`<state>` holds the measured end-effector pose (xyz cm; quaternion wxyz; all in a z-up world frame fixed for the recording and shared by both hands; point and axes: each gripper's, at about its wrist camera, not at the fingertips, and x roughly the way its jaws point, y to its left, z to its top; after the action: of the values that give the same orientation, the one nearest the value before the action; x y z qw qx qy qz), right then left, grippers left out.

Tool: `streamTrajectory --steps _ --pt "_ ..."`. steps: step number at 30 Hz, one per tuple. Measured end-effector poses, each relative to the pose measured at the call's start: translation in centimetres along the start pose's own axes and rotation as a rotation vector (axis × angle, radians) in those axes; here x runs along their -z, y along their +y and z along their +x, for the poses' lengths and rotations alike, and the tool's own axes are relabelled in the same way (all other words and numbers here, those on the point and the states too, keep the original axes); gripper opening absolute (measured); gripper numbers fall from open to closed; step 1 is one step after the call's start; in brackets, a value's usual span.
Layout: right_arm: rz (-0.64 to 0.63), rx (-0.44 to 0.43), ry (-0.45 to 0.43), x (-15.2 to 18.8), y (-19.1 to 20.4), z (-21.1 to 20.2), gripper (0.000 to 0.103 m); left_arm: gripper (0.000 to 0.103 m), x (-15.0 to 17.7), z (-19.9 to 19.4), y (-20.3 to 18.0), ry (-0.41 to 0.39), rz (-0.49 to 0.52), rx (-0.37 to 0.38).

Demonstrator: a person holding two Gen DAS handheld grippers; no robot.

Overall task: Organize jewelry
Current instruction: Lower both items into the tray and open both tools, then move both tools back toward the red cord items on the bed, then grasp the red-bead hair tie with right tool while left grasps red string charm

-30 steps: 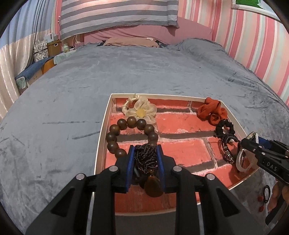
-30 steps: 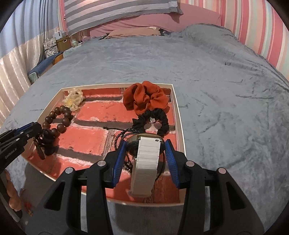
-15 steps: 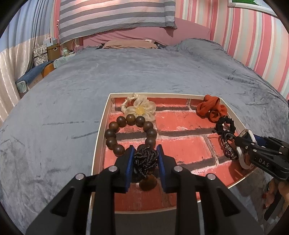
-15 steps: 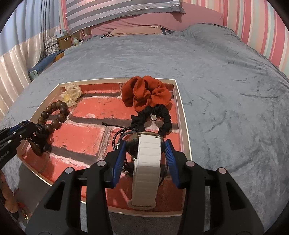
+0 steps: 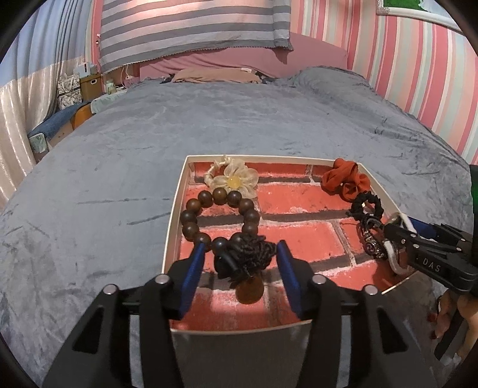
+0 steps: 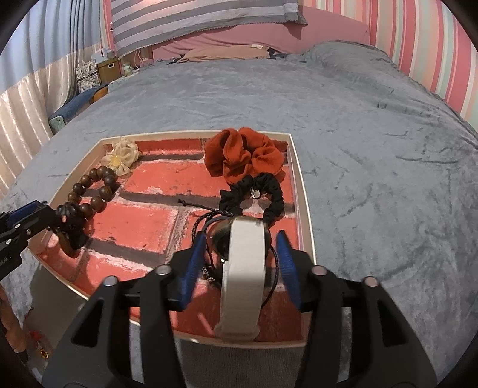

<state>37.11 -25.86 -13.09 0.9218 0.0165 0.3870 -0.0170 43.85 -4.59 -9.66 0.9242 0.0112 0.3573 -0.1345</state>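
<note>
A shallow tray with a red brick-print floor lies on the bed. My left gripper is open; a black beaded necklace with a brown pendant lies on the tray floor between its blue fingers, beside a brown wooden bead bracelet. My right gripper is open around a white-strapped watch resting on the tray, with gaps on both sides. A black scrunchie, an orange scrunchie and a cream flower hair tie lie farther back.
The tray sits on a grey velvet bedspread. Striped pillows and a pink striped wall are behind. A bedside shelf with boxes is at far left. A dark cord bracelet with metal charms lies by the watch.
Both grippers have opened wider. The left one let go of the black necklace, which now rests on the tray; the right one released the watch onto the tray floor.
</note>
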Motion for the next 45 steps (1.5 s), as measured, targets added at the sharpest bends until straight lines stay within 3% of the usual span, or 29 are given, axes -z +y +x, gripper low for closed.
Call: streamTrajectory --steps 6,8,12,14,16,26,36,42,45 --pt "-0.007 -0.007 -0.062 -0.6 0.5 -3.3 0.070 0.061 -0.3 -2.9 -0.2 -0.039 -0.001 0.025" --pt "-0.002 -0.008 -0.084 -0.8 0.4 -4.7 0.077 0.071 -0.4 -4.4 -0.2 -0.065 -0.004 0.027" --pt "-0.010 0.007 -0.118 -0.5 0.1 -7.7 0.090 0.073 -0.5 -7.3 0.0 -0.095 -0.012 0.038" --pt "-0.012 0.018 -0.132 -0.1 -0.2 -9.2 0.095 0.090 -0.4 -8.7 0.2 -0.111 -0.018 0.031" --pt "-0.013 0.032 -0.146 0.5 -0.5 -10.6 0.099 0.091 0.2 -10.5 0.5 -0.147 -0.020 0.014" --pt "0.012 0.083 -0.152 6.0 -3.5 -14.9 0.099 0.091 5.2 -13.2 0.9 -0.109 -0.027 0.009" --pt "0.054 0.165 -0.053 11.6 -6.4 -12.2 0.097 0.091 10.9 -11.0 1.7 0.004 -0.055 -0.005" --pt "0.081 0.151 -0.006 13.3 -7.5 -11.0 0.087 0.091 13.1 -9.8 1.6 0.040 -0.035 -0.020" --pt "0.086 0.135 0.009 13.7 -7.5 -10.5 0.087 0.091 13.4 -9.4 1.5 0.050 -0.039 -0.011"
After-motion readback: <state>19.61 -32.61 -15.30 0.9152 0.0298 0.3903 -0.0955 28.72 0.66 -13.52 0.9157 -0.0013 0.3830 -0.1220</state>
